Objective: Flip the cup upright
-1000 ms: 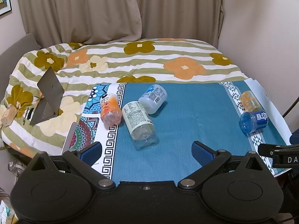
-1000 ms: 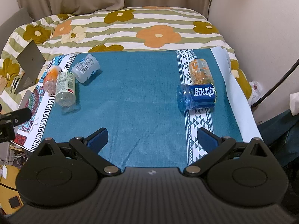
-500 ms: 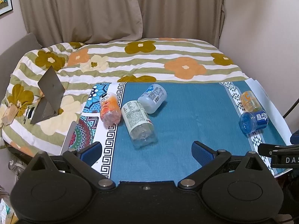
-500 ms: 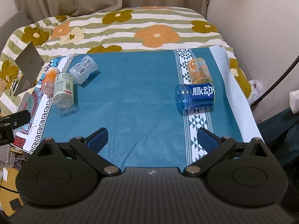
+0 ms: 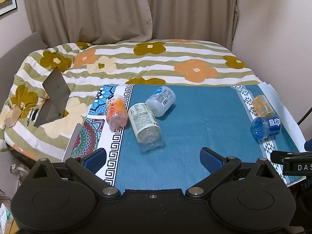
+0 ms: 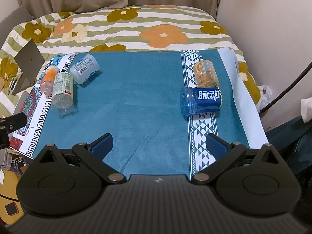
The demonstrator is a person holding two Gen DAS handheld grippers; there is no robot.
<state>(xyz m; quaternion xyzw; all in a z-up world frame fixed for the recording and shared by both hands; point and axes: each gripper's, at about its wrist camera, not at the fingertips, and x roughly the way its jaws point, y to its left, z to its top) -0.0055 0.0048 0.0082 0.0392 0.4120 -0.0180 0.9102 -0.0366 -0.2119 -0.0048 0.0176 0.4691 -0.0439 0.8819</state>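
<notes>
Several cut-bottle cups lie on their sides on a blue cloth (image 5: 195, 128). At the left are a clear cup with a white label (image 5: 145, 125), a pink-orange cup (image 5: 116, 113) and a whitish cup (image 5: 161, 100). At the right are a blue cup (image 6: 201, 100) and an orange cup (image 6: 205, 73). My left gripper (image 5: 153, 159) is open and empty, near the front edge, just short of the clear cup. My right gripper (image 6: 159, 144) is open and empty, nearer than the blue cup and to its left.
The cloth (image 6: 136, 101) covers a table set against a bed with a flowered quilt (image 5: 156, 66). A grey laptop (image 5: 54, 97) stands on the quilt at the left. A wall (image 6: 273, 29) is close on the right. A patterned strip (image 5: 115, 142) borders the cloth's left side.
Both views have shifted a little. In the right wrist view the table sits slightly lower and closer. The cups have not moved and both grippers stay open.
</notes>
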